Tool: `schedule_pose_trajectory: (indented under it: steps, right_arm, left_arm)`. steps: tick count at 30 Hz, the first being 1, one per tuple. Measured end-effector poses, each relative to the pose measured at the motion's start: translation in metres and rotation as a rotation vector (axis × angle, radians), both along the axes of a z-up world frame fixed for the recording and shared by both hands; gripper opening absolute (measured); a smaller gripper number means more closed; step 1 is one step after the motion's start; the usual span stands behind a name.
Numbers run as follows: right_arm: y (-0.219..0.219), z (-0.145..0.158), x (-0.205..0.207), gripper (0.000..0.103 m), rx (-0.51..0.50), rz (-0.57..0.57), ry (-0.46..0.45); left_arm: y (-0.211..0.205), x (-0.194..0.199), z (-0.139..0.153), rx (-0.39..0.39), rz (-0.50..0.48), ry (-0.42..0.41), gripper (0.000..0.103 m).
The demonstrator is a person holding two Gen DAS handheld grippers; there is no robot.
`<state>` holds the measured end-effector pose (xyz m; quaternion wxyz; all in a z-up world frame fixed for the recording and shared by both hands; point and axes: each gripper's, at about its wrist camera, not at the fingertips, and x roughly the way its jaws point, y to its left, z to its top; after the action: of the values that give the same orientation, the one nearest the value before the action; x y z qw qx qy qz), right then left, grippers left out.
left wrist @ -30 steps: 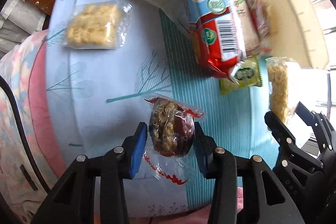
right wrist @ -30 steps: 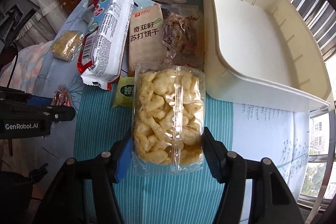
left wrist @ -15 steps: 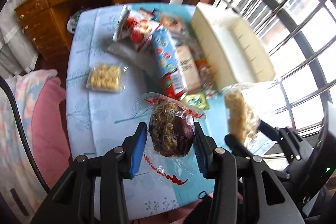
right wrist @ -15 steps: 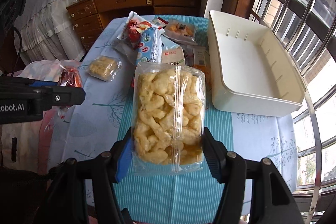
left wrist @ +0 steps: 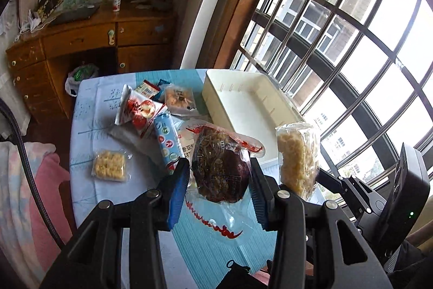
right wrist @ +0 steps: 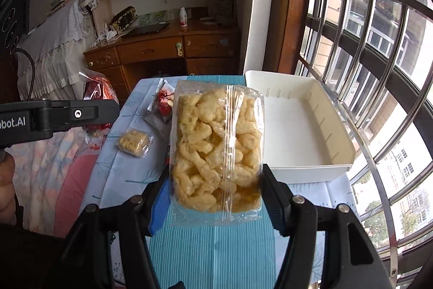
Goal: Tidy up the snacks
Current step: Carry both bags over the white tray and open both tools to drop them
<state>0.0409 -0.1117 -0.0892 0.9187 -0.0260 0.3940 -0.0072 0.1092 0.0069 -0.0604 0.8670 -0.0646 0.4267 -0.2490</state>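
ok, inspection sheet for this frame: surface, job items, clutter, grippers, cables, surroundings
Surface: table under a pale blue patterned cloth.
Job's things: empty white bin by the window; loose snack packs in mid-table; small yellow pack apart.
Clutter: nothing seen.
Grippers: left gripper shut on dark snack pack; right gripper shut on puffed snack bag; both lifted.
Cables: black cable at left.
Surroundings: wooden desk, barred window.
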Motion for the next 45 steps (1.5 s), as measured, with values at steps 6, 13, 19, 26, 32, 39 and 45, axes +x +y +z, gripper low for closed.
schedule_pose_trajectory:
  steps: [6, 13, 19, 26, 32, 39, 45]
  right_arm:
    - [-0.034, 0.015, 0.008, 0.061, 0.003, -0.009, -0.080]
    - [-0.083, 0.028, 0.030, 0.061, -0.008, 0.004, -0.109]
    - [-0.118, 0.027, 0.050, 0.061, -0.023, 0.039, -0.104]
    - [-0.157, 0.019, 0.075, 0.062, -0.037, 0.093, -0.070]
    - [-0.178, 0.006, 0.094, 0.062, -0.052, 0.138, -0.018]
    - [-0.194, -0.010, 0.110, 0.064, -0.047, 0.142, 0.039]
    - [-0.202, -0.009, 0.112, 0.065, -0.019, 0.132, 0.045]
  left_arm:
    - [-0.039, 0.012, 0.019, 0.014, 0.025, -0.049, 0.042]
    - [-0.096, 0.034, 0.027, 0.004, 0.046, -0.063, 0.042]
    - [-0.142, 0.056, 0.018, 0.047, 0.073, -0.044, 0.042]
    - [-0.183, 0.079, 0.001, 0.068, 0.129, -0.004, 0.042]
    - [-0.205, 0.095, -0.013, 0.107, 0.177, 0.024, 0.043]
    - [-0.219, 0.098, -0.017, 0.174, 0.206, 0.019, 0.063]
    - [-0.216, 0.093, -0.016, 0.199, 0.224, 0.025, 0.064]
